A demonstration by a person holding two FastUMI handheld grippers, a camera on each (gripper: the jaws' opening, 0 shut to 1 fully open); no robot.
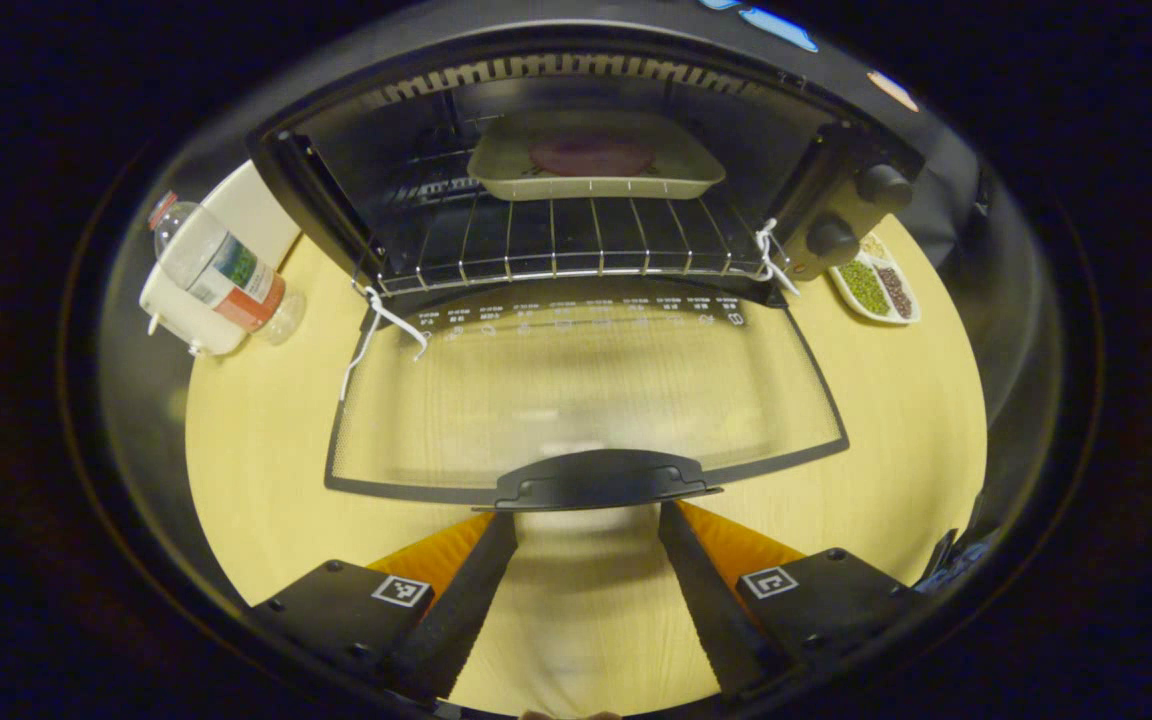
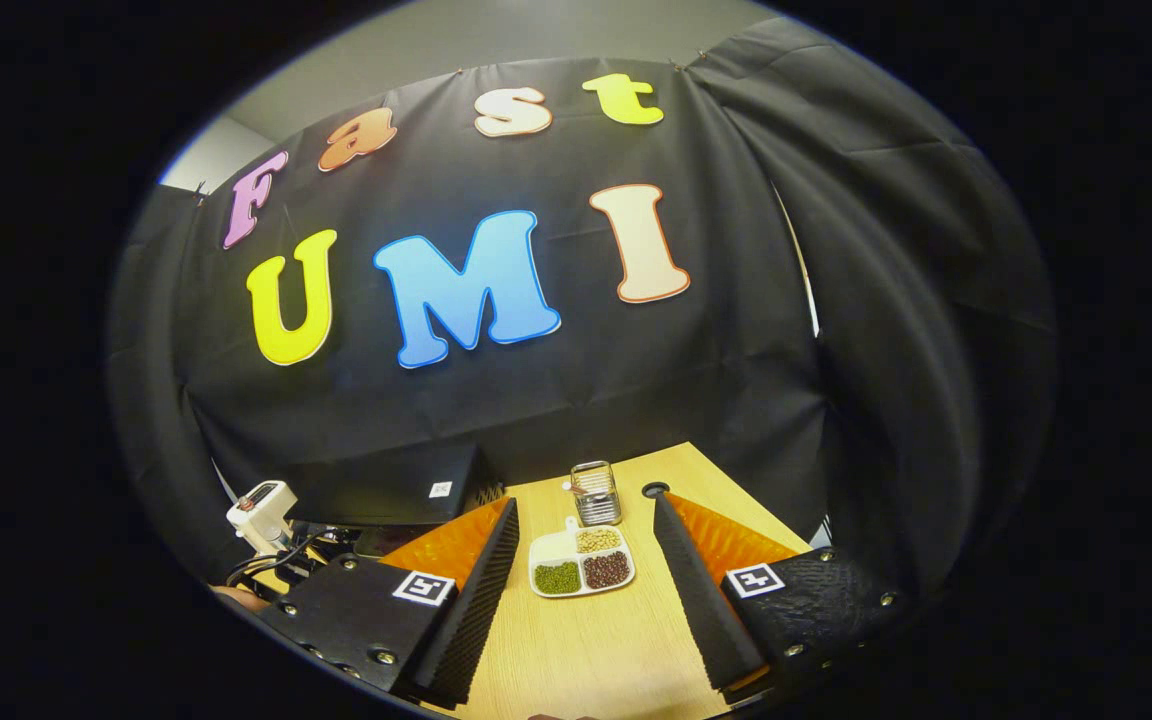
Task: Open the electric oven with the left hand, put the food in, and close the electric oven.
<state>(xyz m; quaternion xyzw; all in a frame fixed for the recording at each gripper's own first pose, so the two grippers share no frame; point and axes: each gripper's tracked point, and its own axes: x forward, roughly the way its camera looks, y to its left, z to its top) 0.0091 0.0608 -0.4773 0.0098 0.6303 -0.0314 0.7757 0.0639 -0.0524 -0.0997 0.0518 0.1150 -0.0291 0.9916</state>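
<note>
Left gripper view, L to R: plastic bottle (image 1: 221, 280) lying on a white appliance (image 1: 186, 310) at table's (image 1: 896, 420) left edge; electric oven (image 1: 576, 170) w/ door (image 1: 586, 400) dropped flat, handle (image 1: 601, 478) just ahead of the left gripper (image 1: 586, 535), fingers spread wide, holding nothing. Tray (image 1: 596, 158) w/ dark food (image 1: 591, 155) sits on the wire rack (image 1: 556, 240) inside. Knobs (image 1: 856, 210), then a divided dish (image 1: 876, 285) of beans. Right gripper view: right gripper (image 2: 584, 575) agape, empty, above the table (image 2: 586, 650); divided dish (image 2: 581, 562) betw. its fingers, small metal container (image 2: 596, 493) behind it.
</note>
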